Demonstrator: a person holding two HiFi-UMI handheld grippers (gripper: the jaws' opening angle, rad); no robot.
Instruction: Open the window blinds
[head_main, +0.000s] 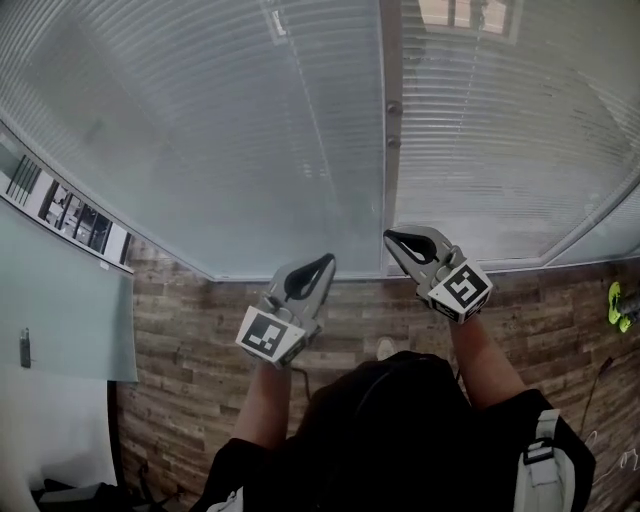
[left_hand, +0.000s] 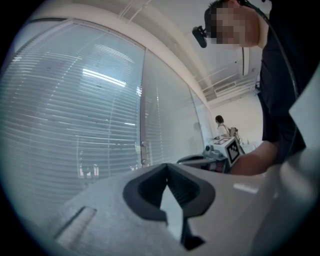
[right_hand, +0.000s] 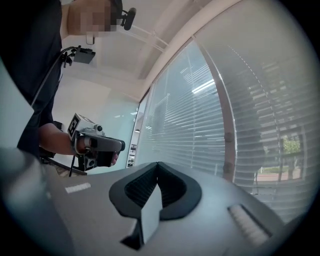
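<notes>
White window blinds (head_main: 230, 130): thin horizontal slats, closed flat. They fill the head view from 9 through 12 to 3 o'clock, in two panels.
Pale frame post (head_main: 391, 190): upright between the panels at 12 o'clock, smooth, carrying two small round knobs (head_main: 393, 107).
Thin line (head_main: 305, 95): runs down the left panel at 11 o'clock. It may be a wand or a cord; I cannot tell which.
Handling: the slats look light, springy and easily creased, so pinching them seems a poor idea. The stiff knobs or the thin line look like the places to take hold, probably with a gentle twist or pull.
Left gripper (head_main: 326, 260): grey shell with dark ribbed pads, tips together and nothing between them. It sits near the middle, body trailing to 7 o'clock, apart from the blinds.
Right gripper (head_main: 389, 237): same build, tips together and empty. It sits just toward 2 o'clock of the left one, below the post.
Floor (head_main: 200, 330): brown brick-pattern planks, matte, from 8 to 4 o'clock.
</notes>
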